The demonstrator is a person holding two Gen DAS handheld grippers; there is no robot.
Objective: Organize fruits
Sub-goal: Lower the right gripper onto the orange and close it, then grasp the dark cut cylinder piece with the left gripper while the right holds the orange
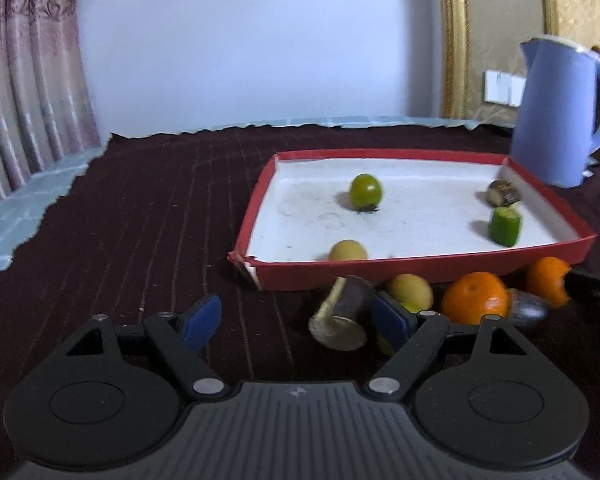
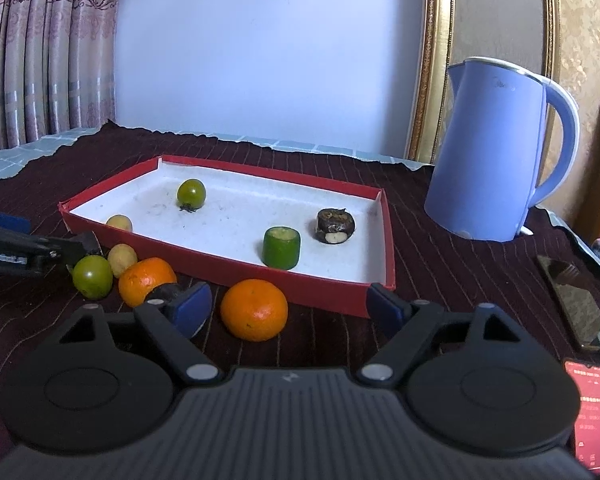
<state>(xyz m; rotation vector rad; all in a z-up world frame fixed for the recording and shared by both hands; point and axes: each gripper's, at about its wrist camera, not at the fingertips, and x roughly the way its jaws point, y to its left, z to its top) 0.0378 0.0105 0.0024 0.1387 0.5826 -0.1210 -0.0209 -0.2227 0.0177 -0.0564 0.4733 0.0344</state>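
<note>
Nearest, right gripper [image 2: 286, 310]: blue-padded fingers spread wide, clamped on nothing, aimed at the near wall of the shallow red cardboard tray with white floor [image 2: 236, 270]. Between those fingers, round orange mandarin [image 2: 254, 309], touching neither pad, just outside the tray's near wall; probably the next pick.

Left gripper [image 1: 298, 322]: fingers likewise apart, nothing pressed. Between them, nearer the right-hand pad, dark brown stubby cylinder with a pale cut end [image 1: 340, 322], tipped on its side, long axis slanting away toward the tray, cut face toward the camera; lying so, likely graspable across its girth.

Along the tray's near wall, outside: second mandarin [image 2: 146, 280], green round fruit [image 2: 93, 276], small yellow-tan fruit [image 2: 122, 258]; apparently still unsorted.

Inside the tray: another yellow-tan fruit [image 2: 119, 223] by the near wall, green cut cylinder [image 2: 281, 247] upright, cut face up, dark knobbly chestnut-like piece [image 2: 335, 226], green tomato-like fruit [image 2: 191, 194] mid-floor.

Beyond the tray's far corner: lilac-blue plastic kettle [image 2: 496, 152], upright.
</note>
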